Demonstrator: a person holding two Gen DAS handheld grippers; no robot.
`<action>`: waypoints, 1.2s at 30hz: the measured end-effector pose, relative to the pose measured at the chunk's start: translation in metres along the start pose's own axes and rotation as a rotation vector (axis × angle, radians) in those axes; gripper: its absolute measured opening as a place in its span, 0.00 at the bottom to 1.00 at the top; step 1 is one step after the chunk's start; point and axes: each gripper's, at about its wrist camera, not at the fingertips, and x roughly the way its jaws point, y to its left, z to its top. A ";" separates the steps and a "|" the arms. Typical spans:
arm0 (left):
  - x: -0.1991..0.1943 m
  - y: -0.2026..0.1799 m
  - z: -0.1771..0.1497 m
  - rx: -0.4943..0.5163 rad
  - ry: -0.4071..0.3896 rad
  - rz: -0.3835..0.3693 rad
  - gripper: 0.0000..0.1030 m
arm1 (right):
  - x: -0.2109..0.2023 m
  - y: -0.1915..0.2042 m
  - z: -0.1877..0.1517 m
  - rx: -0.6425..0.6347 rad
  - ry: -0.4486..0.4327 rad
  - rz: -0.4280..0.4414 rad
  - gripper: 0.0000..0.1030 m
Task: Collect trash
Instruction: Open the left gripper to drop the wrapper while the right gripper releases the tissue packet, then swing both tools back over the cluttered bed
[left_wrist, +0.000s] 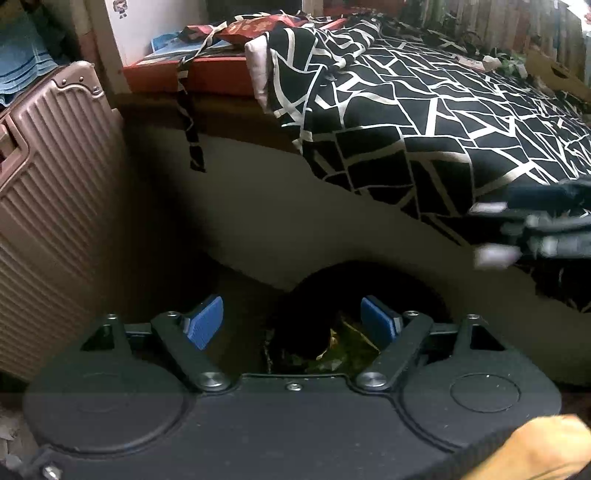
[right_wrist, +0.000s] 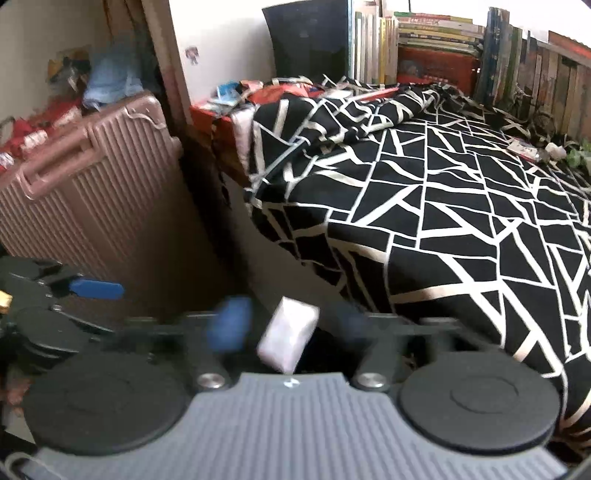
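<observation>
One pale wrapped packet (right_wrist: 289, 338), tumbling free between the spread, blurred pads of the right gripper (right_wrist: 291, 325): jaws released, nothing pinched, packet seemingly dropping toward the dark bin mouth just below. Left gripper (left_wrist: 293, 321) likewise unclenched and empty, blue pads apart, poised over the black trash bin (left_wrist: 369, 273) with greenish wrappers (left_wrist: 343, 350) already lying inside. So far: some litter binned, this piece apparently on its way in. Further out, left, a pink ribbed suitcase (right_wrist: 99, 192); right, the bed under a black-and-white patterned cover (right_wrist: 461, 206). Left to do, by the look of it: scraps and a crumpled white bit (right_wrist: 554, 149) at the bed's far edge, near the books (right_wrist: 436, 40), plus red packaging (left_wrist: 255, 27) at the head end.
</observation>
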 end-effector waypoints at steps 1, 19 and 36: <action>0.000 0.000 0.000 -0.002 0.005 0.002 0.78 | 0.000 0.001 0.000 -0.006 -0.012 -0.043 1.00; -0.043 -0.014 0.035 0.062 -0.094 -0.079 0.79 | -0.042 -0.026 0.013 0.045 -0.095 -0.200 1.00; -0.174 -0.067 0.164 0.208 -0.336 -0.300 0.83 | -0.202 -0.128 0.112 0.402 -0.286 -0.048 1.00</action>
